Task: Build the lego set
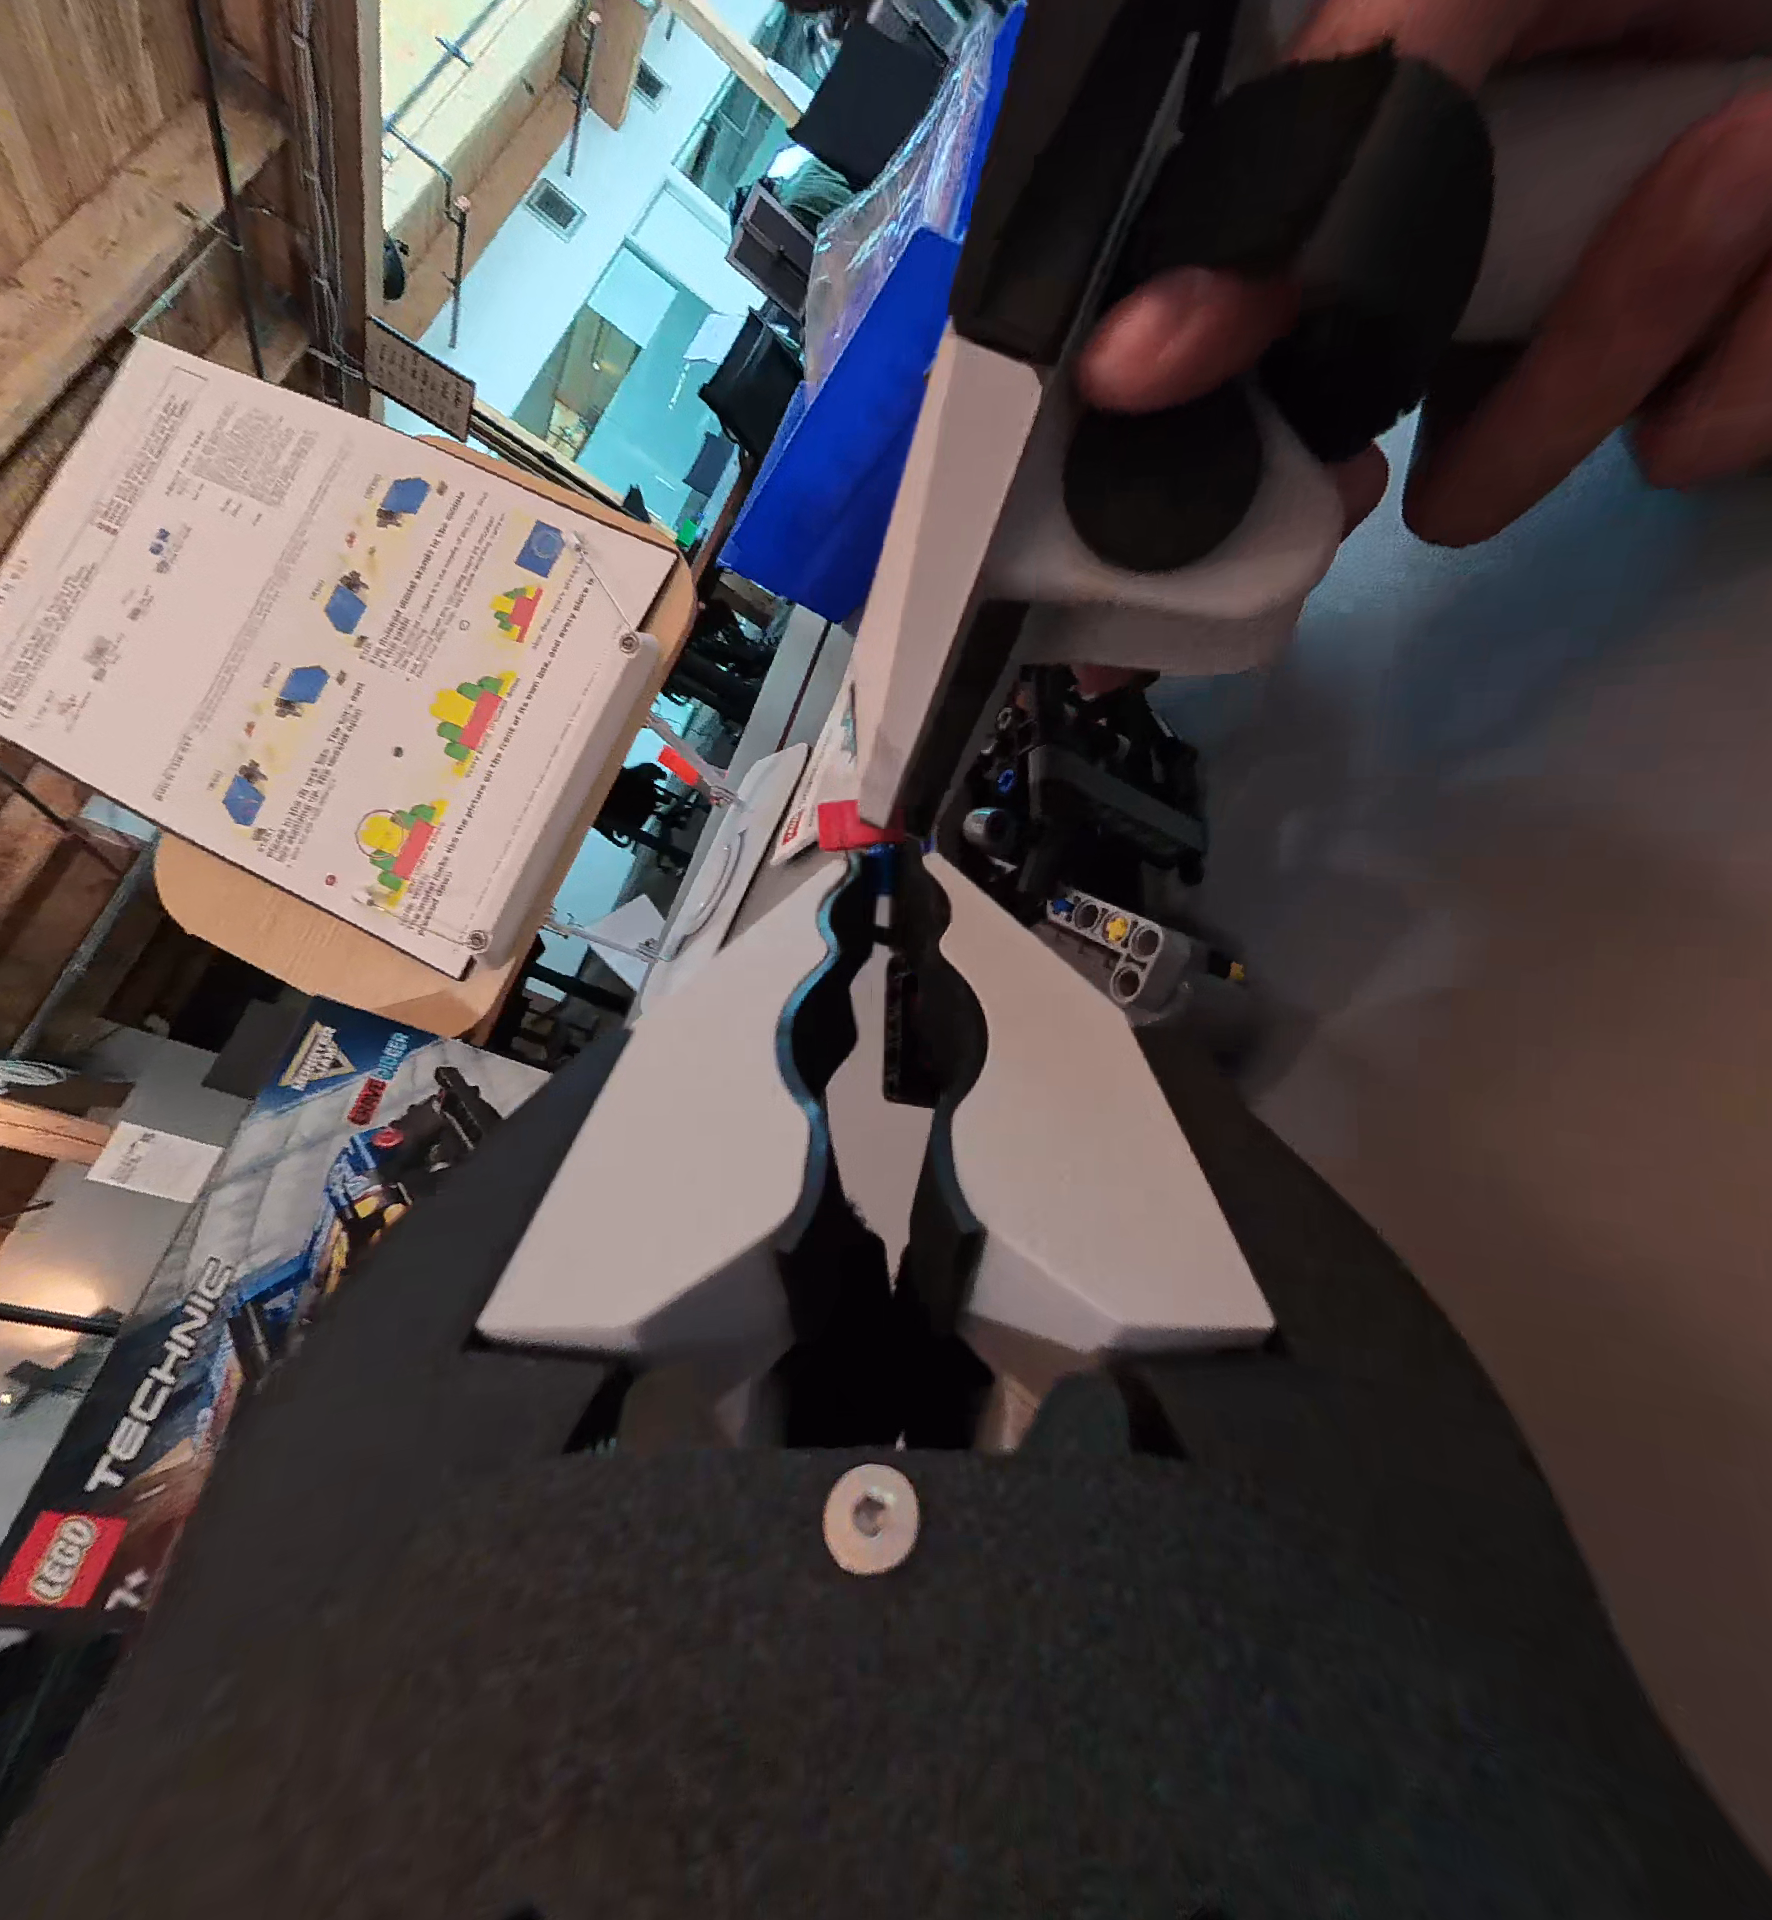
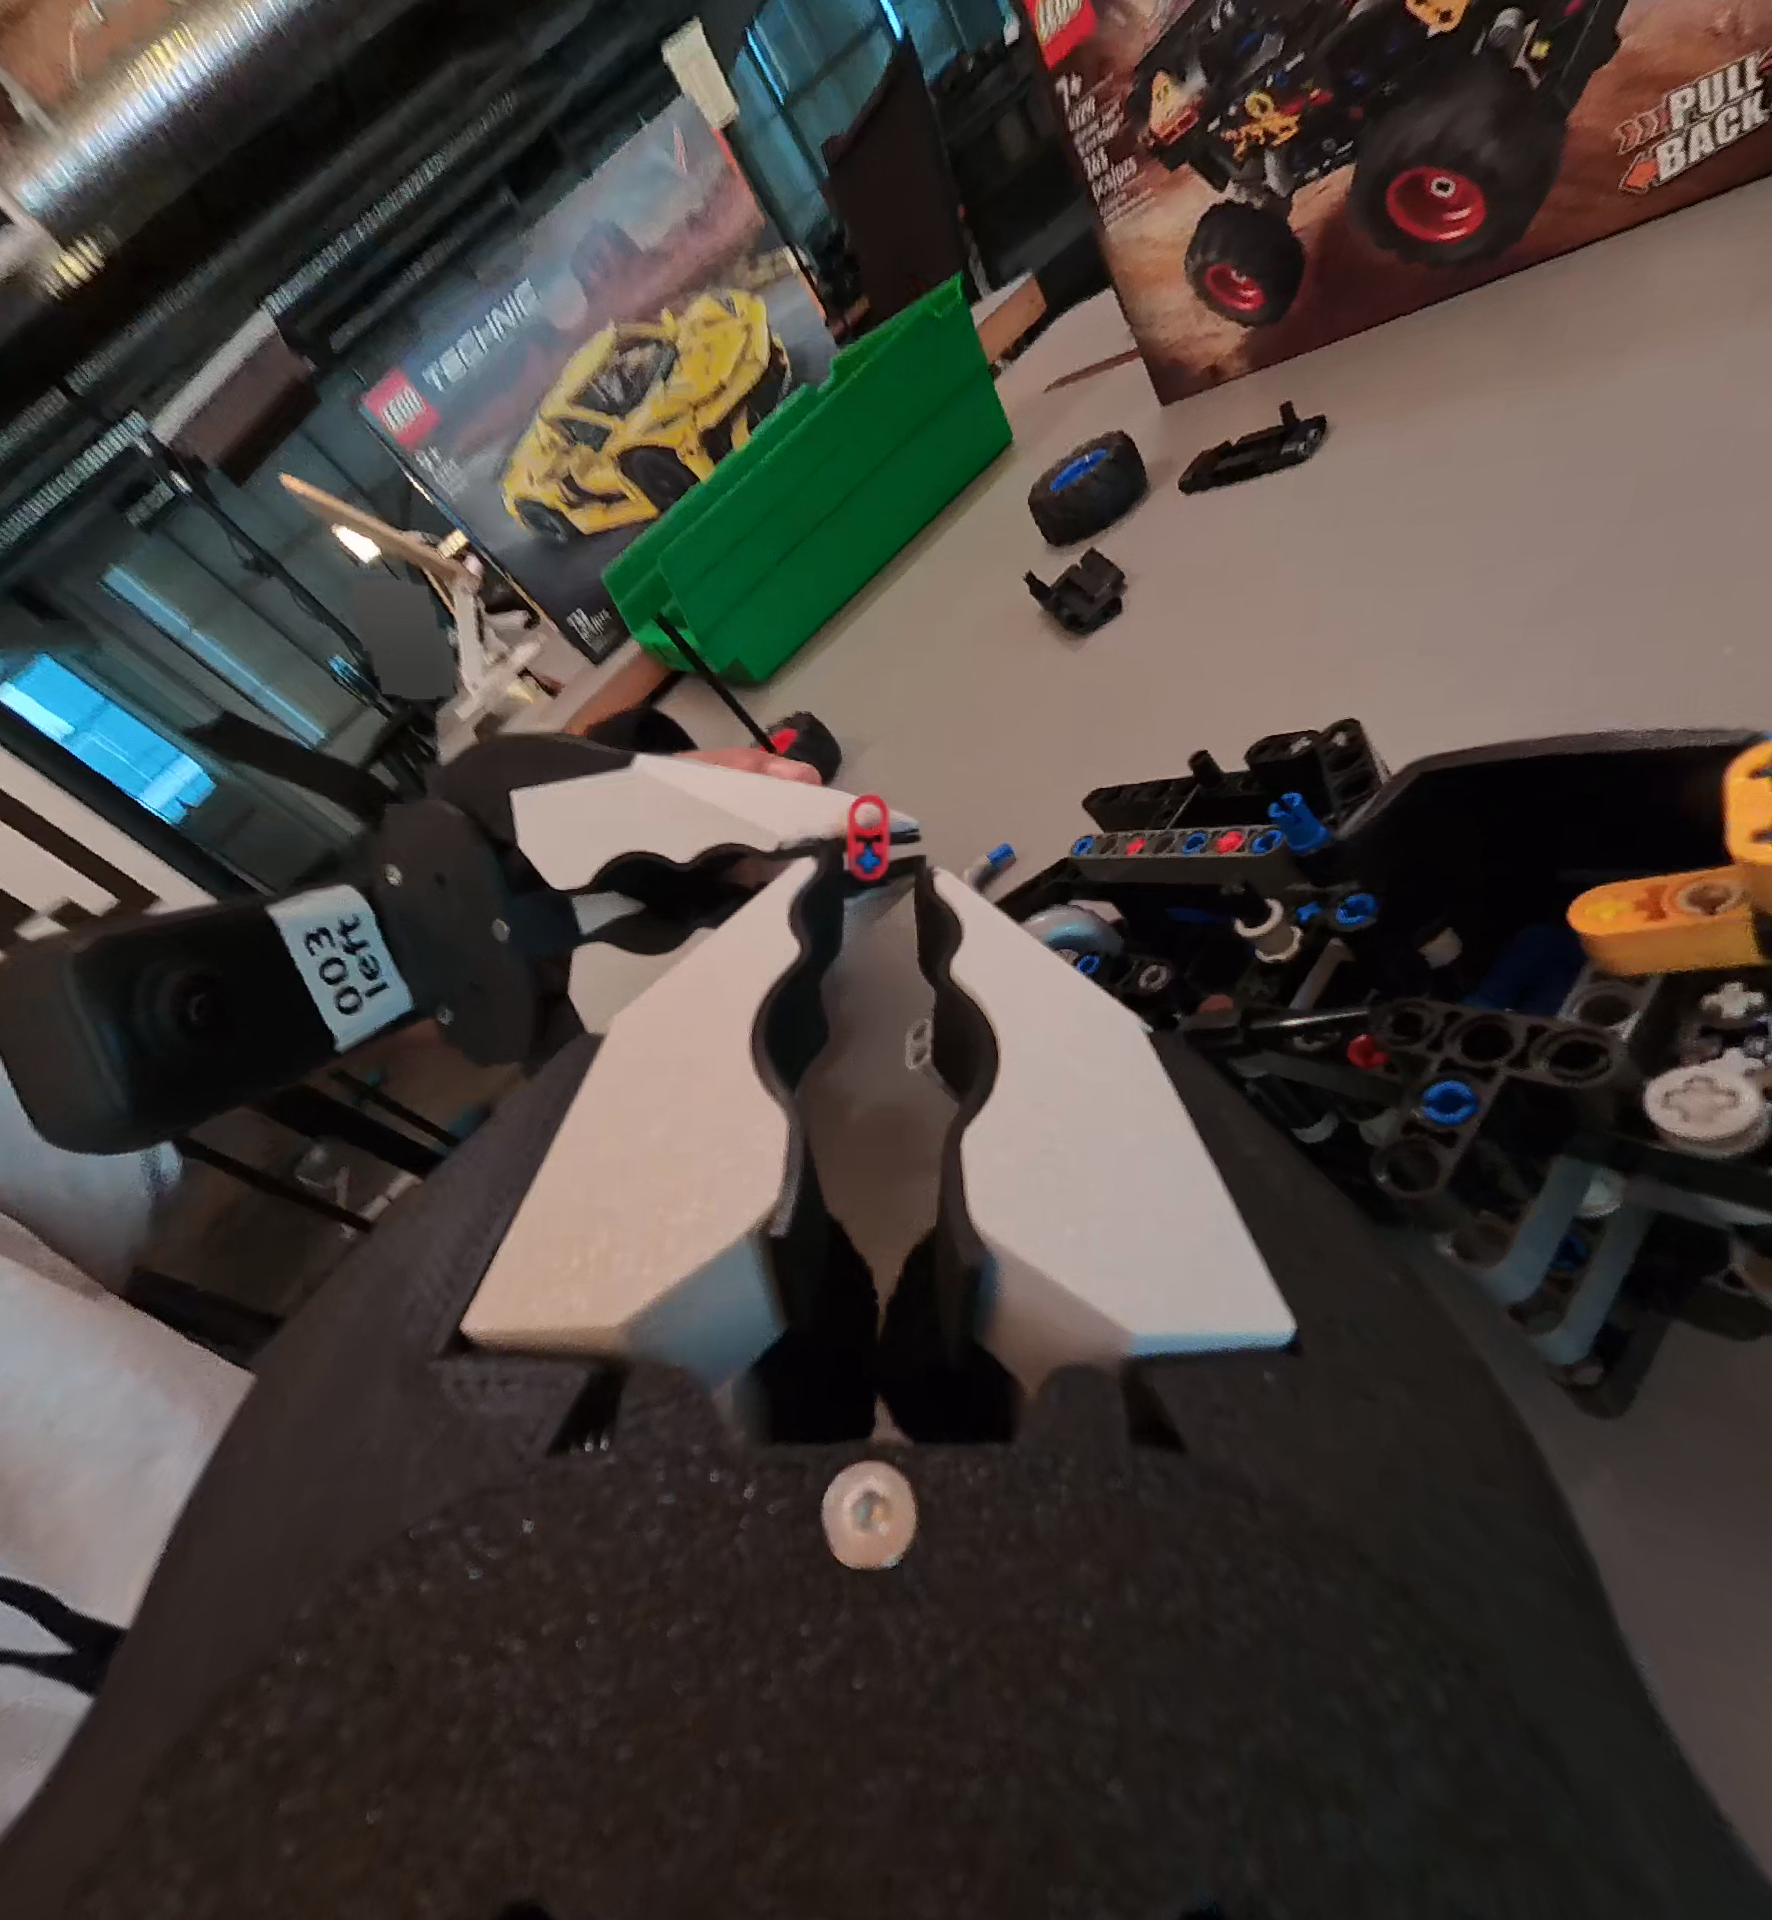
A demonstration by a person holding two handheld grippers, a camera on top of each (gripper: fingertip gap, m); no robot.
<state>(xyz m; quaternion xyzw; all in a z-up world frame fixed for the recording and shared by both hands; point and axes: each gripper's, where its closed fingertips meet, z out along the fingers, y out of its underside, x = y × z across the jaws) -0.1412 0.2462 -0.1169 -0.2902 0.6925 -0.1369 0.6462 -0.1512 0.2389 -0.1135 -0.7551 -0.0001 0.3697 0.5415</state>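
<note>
A small red connector piece (image 2: 867, 837) with a blue pin in it is pinched at the tips of the right gripper (image 2: 869, 868), above the grey desk (image 2: 1381, 582) and just beside a half-built black brick chassis (image 2: 1381, 935). The left gripper (image 2: 840, 831), its fingers nearly pressed together on a thin black beam (image 1: 901, 1029), meets it tip to tip; a green bin (image 2: 820, 520) and a loose wheel (image 2: 1087, 501) lie further back
</note>
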